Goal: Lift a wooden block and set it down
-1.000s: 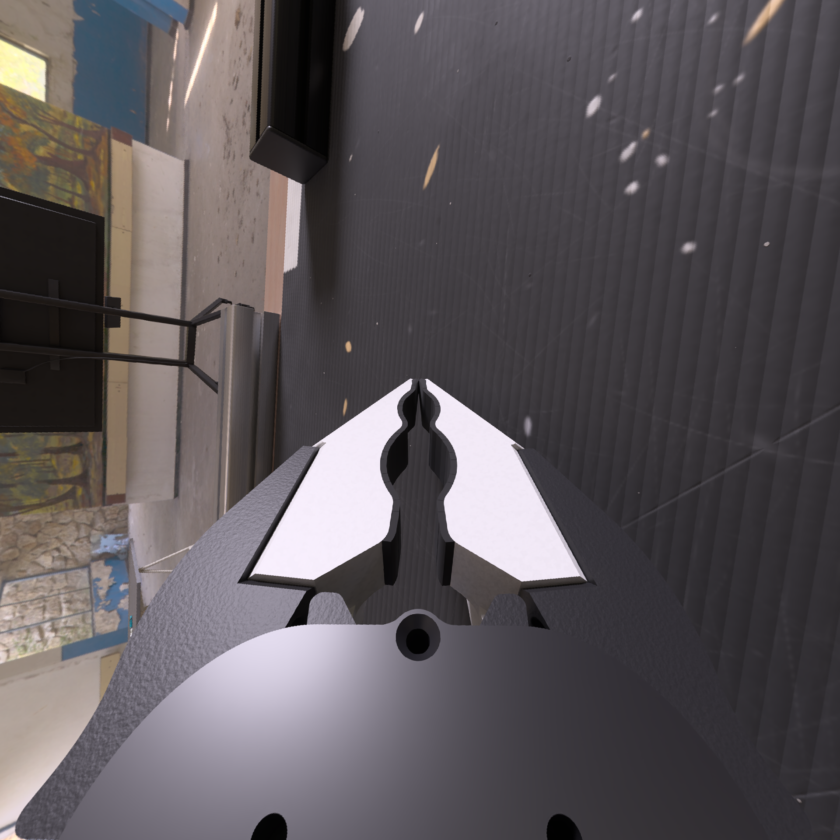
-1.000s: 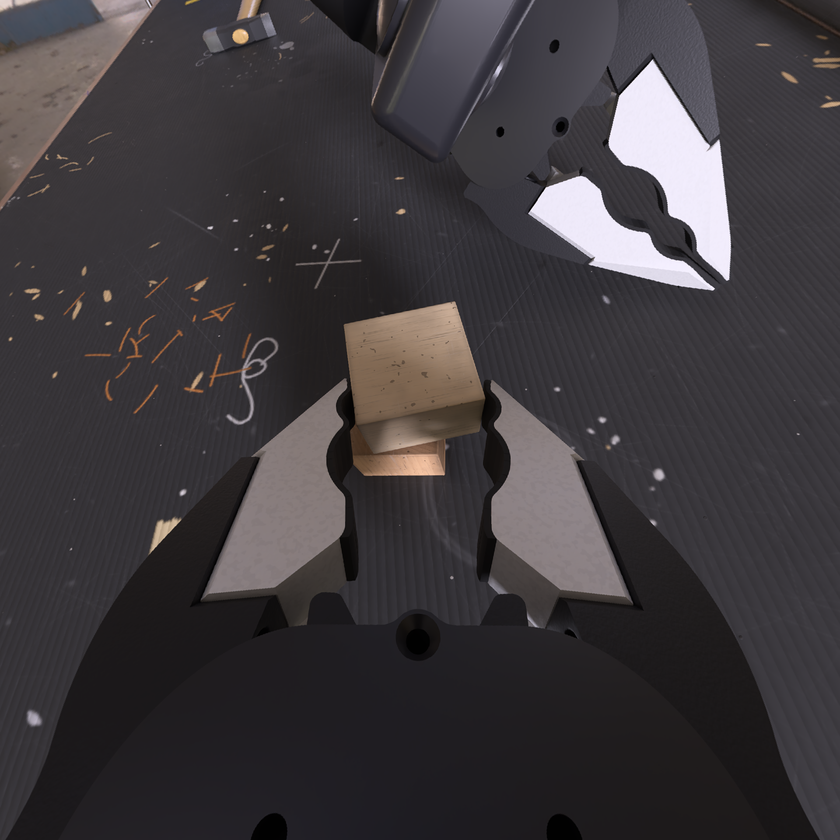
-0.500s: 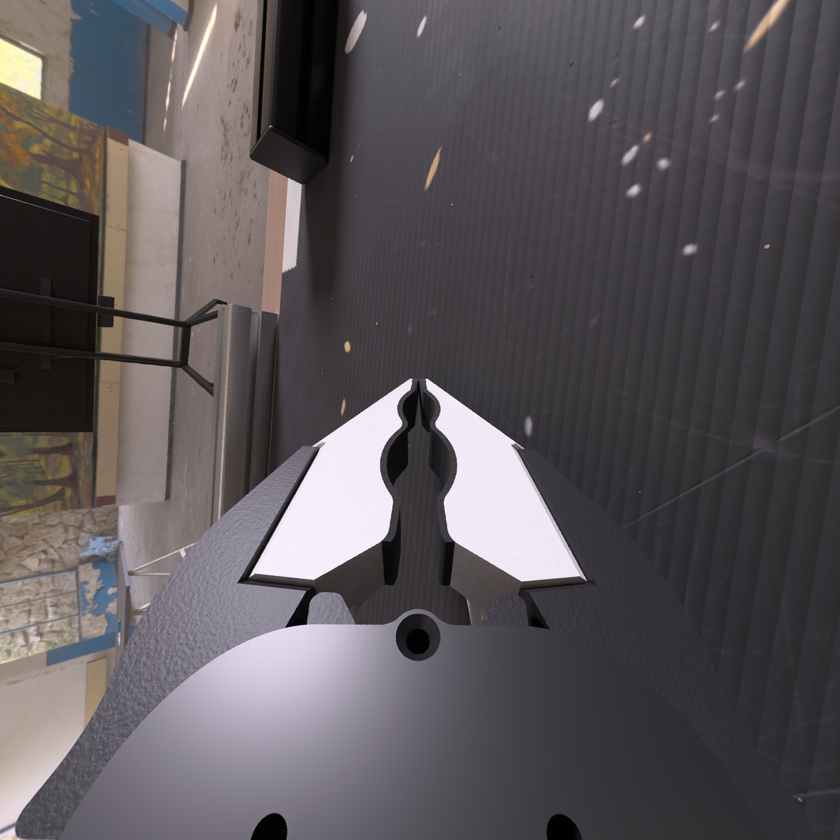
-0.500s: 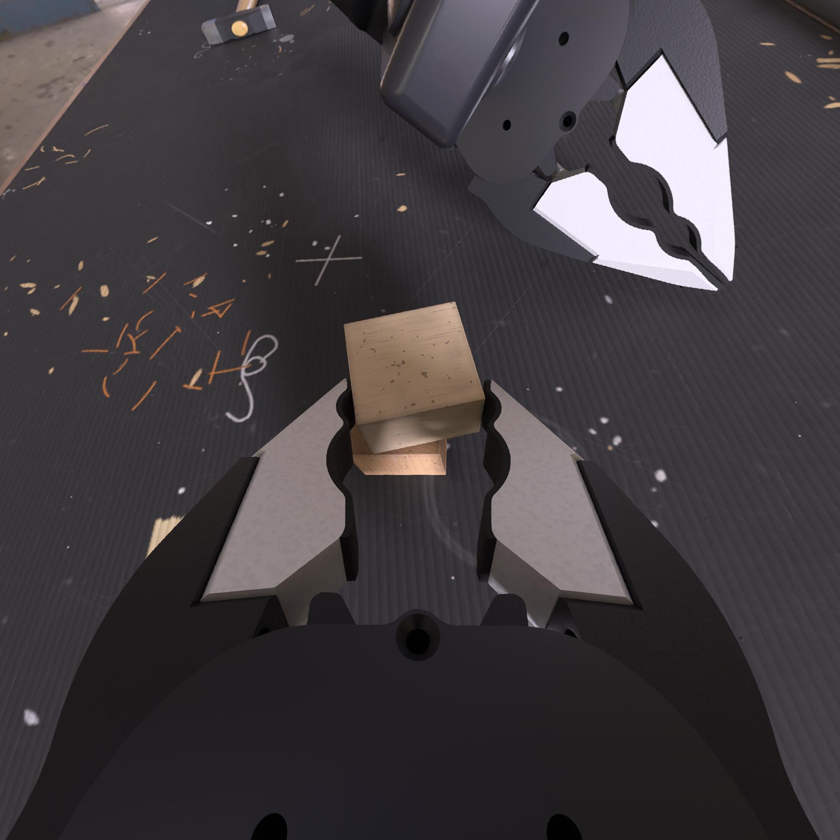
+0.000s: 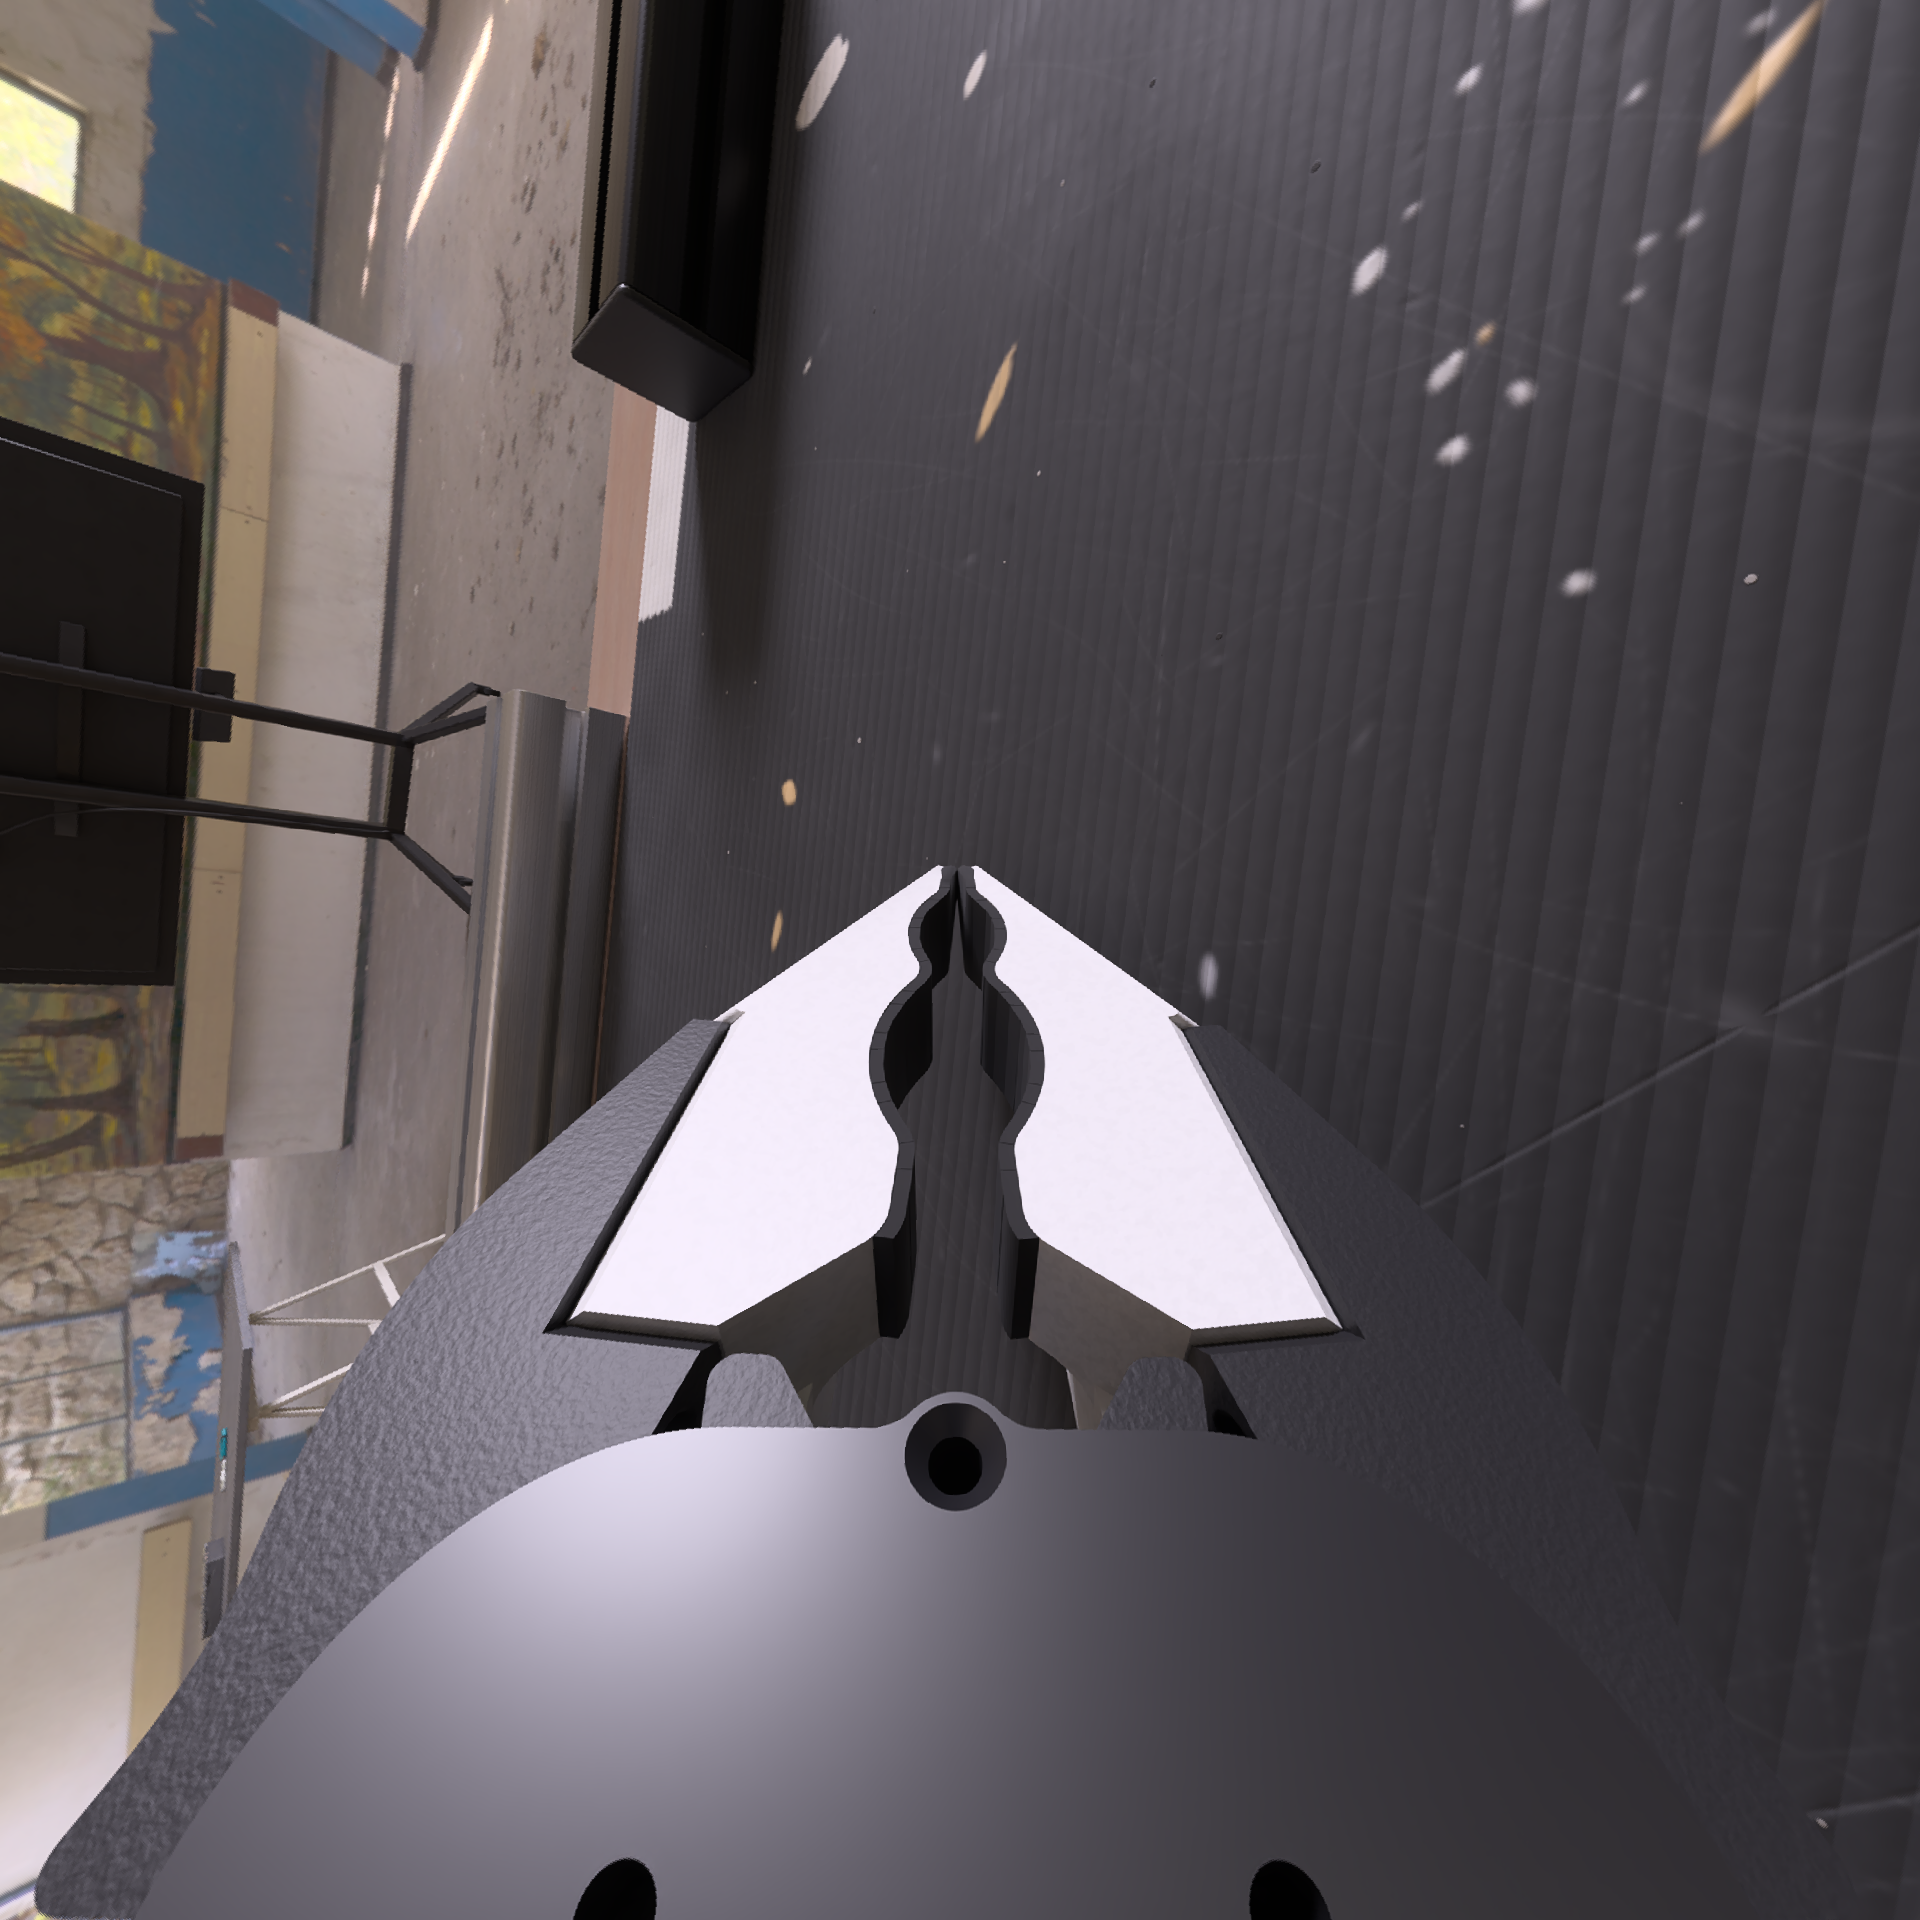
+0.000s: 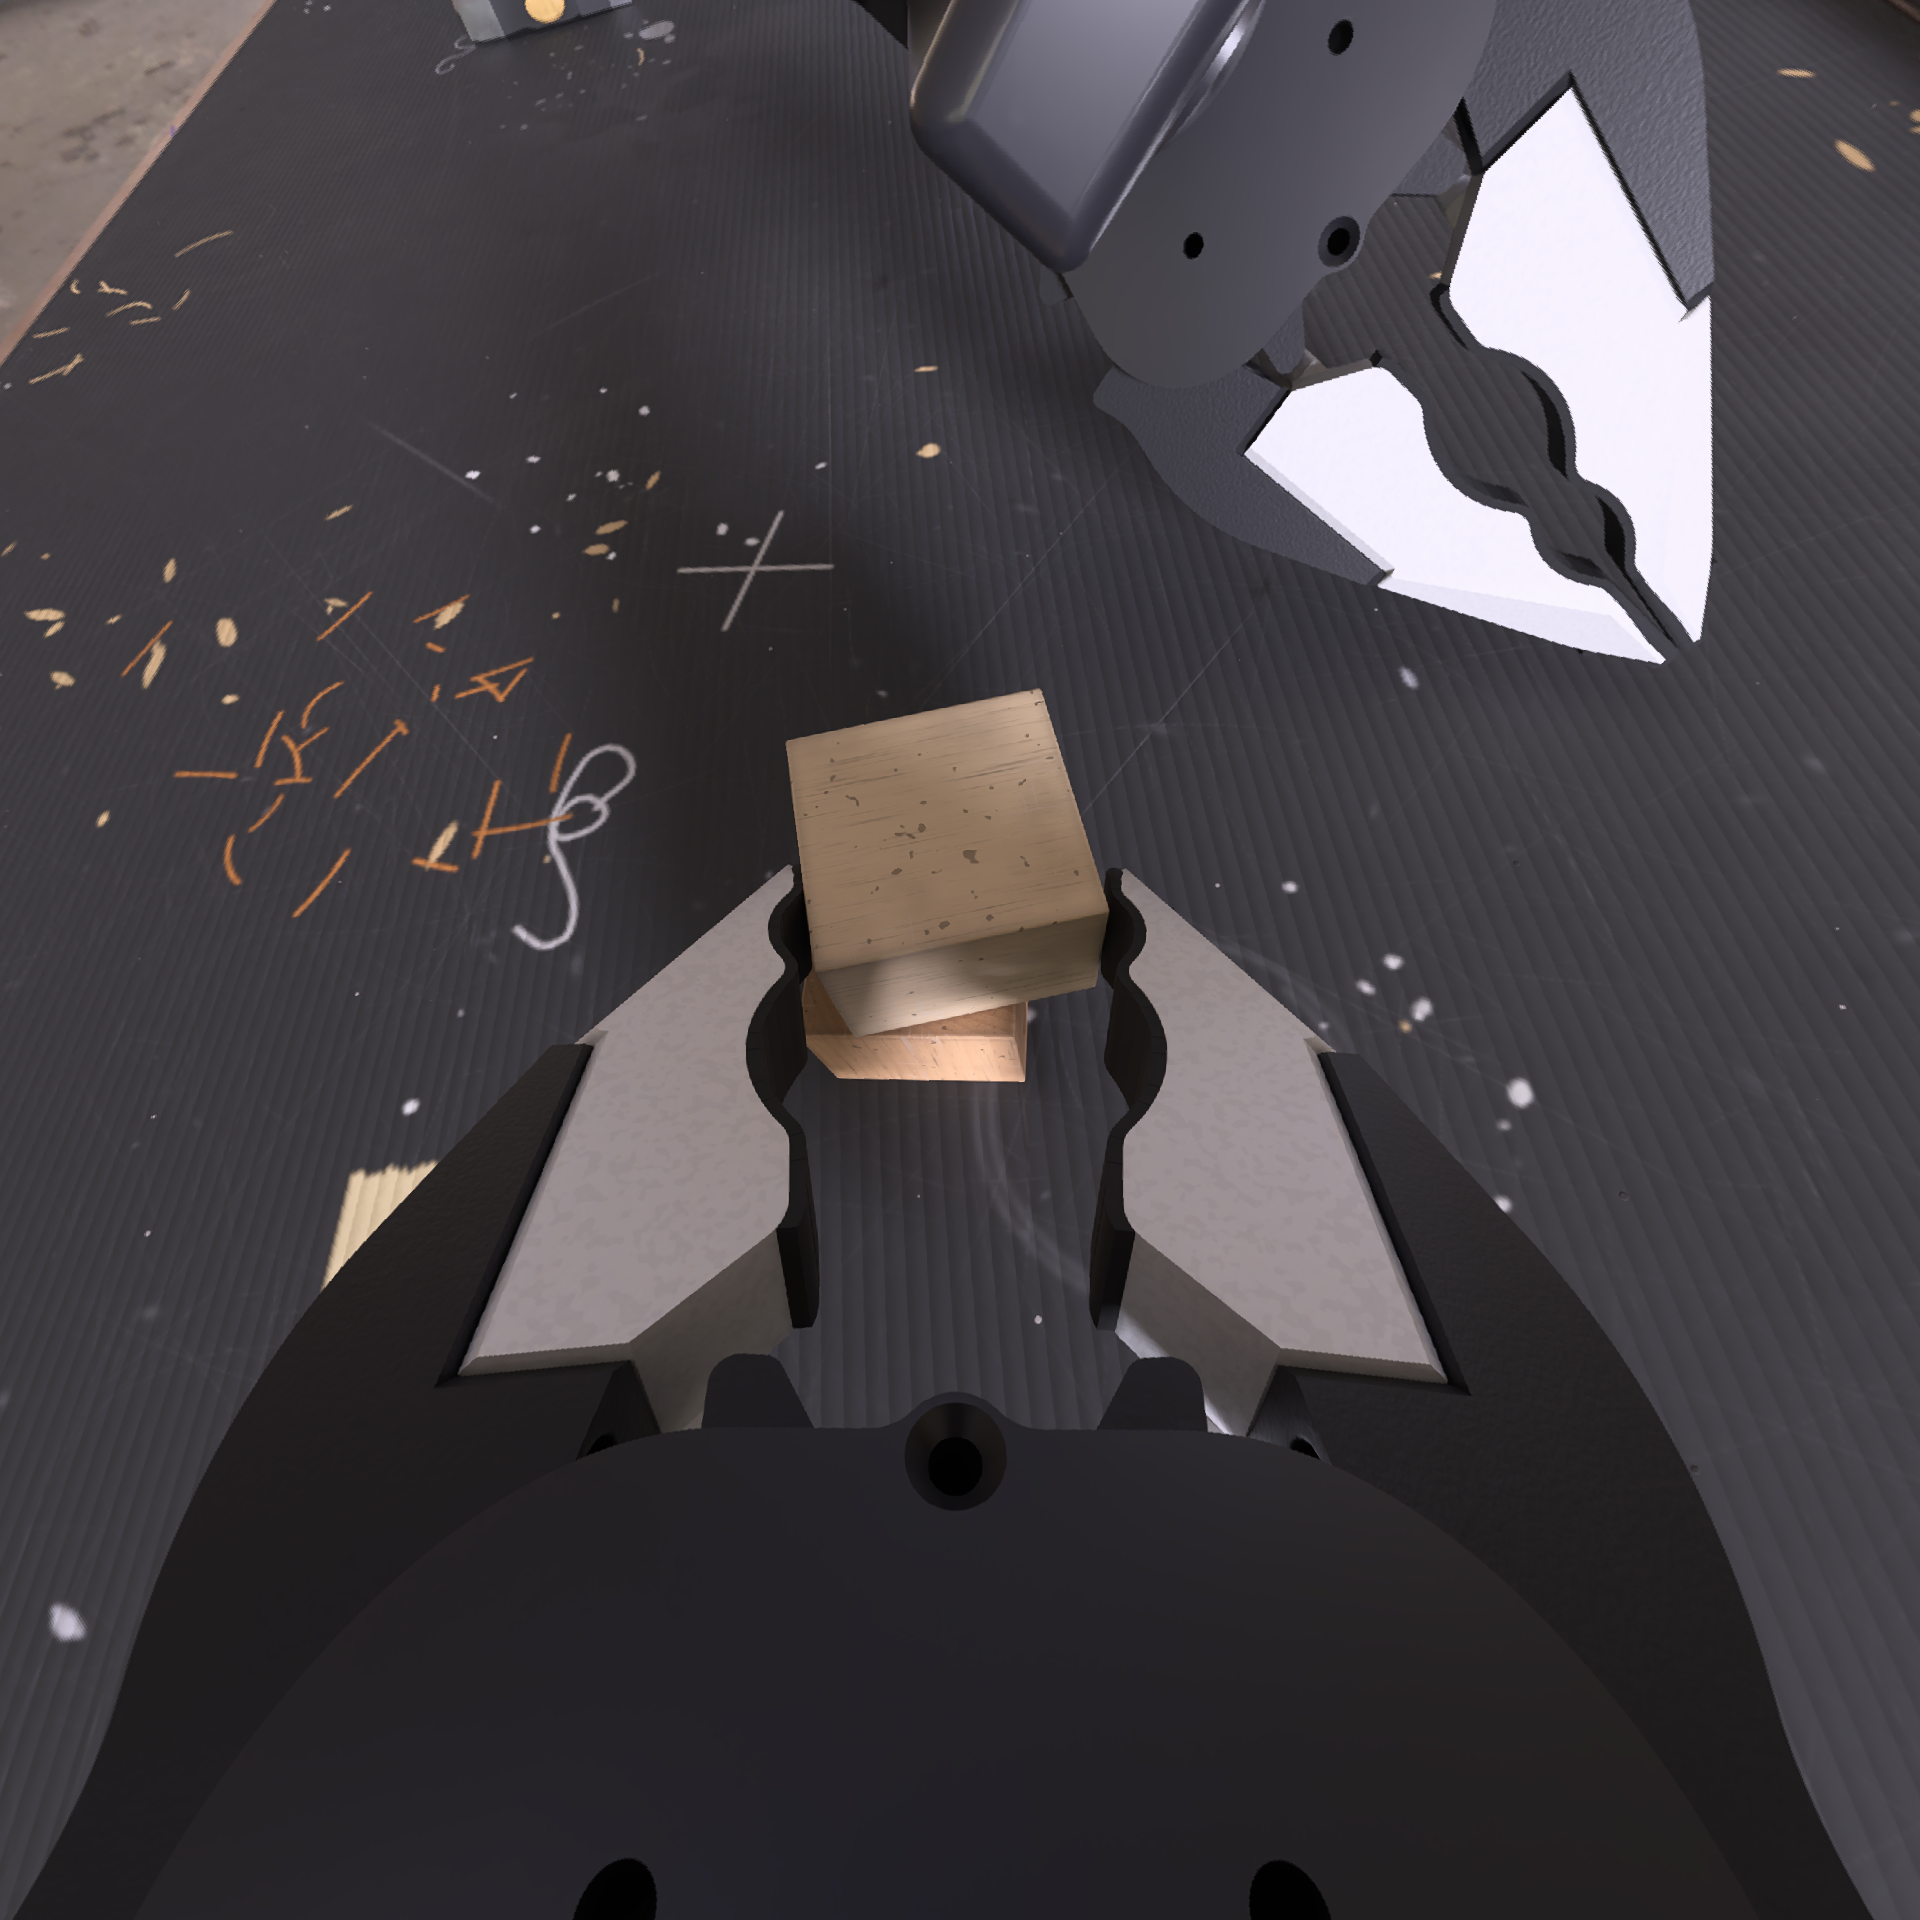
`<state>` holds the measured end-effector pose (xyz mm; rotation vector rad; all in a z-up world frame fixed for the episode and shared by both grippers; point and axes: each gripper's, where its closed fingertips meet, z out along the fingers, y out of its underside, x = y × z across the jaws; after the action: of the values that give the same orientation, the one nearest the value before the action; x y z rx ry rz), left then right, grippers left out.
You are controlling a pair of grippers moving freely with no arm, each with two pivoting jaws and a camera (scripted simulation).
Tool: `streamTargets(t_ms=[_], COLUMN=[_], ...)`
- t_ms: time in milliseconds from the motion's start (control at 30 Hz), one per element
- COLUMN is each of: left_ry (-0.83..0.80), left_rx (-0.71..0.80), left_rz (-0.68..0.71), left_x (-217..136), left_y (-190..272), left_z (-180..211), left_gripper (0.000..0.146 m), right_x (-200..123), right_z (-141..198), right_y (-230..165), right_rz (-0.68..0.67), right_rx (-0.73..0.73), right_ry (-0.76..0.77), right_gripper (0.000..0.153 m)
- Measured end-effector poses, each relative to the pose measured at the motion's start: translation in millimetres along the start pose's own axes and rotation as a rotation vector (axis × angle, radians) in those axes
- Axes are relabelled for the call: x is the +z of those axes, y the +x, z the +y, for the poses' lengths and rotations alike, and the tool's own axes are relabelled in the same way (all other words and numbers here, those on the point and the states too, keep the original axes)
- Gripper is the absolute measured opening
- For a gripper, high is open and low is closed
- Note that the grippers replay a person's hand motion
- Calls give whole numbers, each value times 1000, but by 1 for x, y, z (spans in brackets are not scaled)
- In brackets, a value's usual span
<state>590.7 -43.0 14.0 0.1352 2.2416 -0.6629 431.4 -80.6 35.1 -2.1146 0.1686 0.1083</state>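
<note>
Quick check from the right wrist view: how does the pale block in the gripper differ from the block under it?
The pale wooden block looks larger and greyish-beige with dark flecks; the lower wooden block looks smaller and warmer orange-tan. The pale one sits between the right gripper's fingertips, skewed; the lower one lies flat on the dark mat, mostly hidden, clear of the fingers. Whether they touch is unclear. Both are plain square-edged wood.

In the right wrist view, the table markings are being displaced toward the top of the frame: the chalk cross and the white squiggle are both being recorded higher than before. The hammer at upper left is being carried almost past the top edge. The left gripper at upper right is being shifted slightly rightward. In the left wrist view, the black panel at the left edge is being moved marginally further left.
</note>
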Motion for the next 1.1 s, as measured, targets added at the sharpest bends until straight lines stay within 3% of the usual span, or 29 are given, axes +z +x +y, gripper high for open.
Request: streamTargets(t_ms=[1100], left_ry=[4], left_rx=[3], left_rz=[-7], left_x=[0], left_y=[0], left_z=[0], left_gripper=[0], right_x=[1], right_z=[1], right_y=[-2], right_rz=[-10], right_rx=[-11], right_ry=[-23], right_gripper=[56])
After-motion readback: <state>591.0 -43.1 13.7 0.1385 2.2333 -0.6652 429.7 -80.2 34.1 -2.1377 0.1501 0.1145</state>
